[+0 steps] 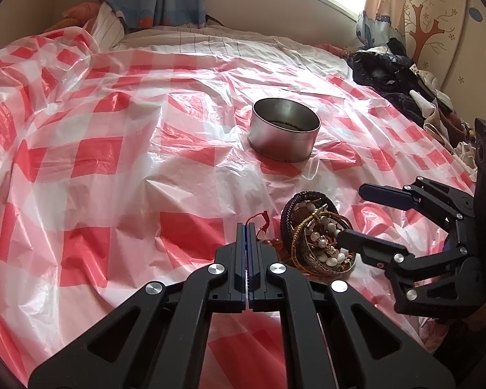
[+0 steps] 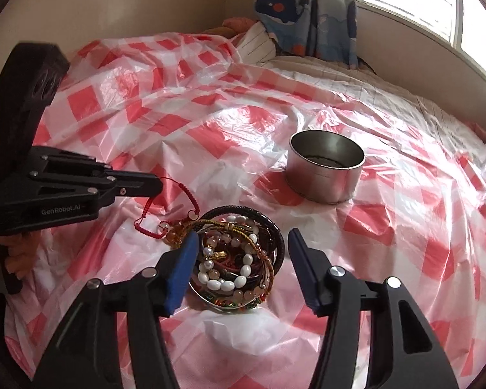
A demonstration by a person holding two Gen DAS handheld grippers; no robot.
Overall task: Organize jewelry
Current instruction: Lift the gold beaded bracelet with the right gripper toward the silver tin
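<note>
Plastic sheeting (image 1: 120, 162) in red and white checks covers the bed, crumpled and glossy, with a striped quilt (image 1: 210, 40) showing at its far edge under the window. A round metal tin (image 1: 283, 128) stands open toward the middle of the sheet, something dark lying in its bottom. Nearer the front edge lies the jewelry pile (image 2: 236, 256): black bangles, pearl and bead bracelets, gold cord, all tangled together. The right gripper (image 2: 243, 261) stands with its blue-padded jaws spread on either side of the pile, gripping nothing. The left gripper (image 1: 246, 227) is closed, and only the right wrist view shows that a red cord bracelet (image 2: 168, 209) runs from its tip down to the pile; the left wrist view gives just a red scrap beside the fingers. Only the left wrist view shows a heap of dark clothes (image 1: 401, 77) at the sheet's far right edge. White lettering on the left gripper's body reads "GenRobot.AI".
</note>
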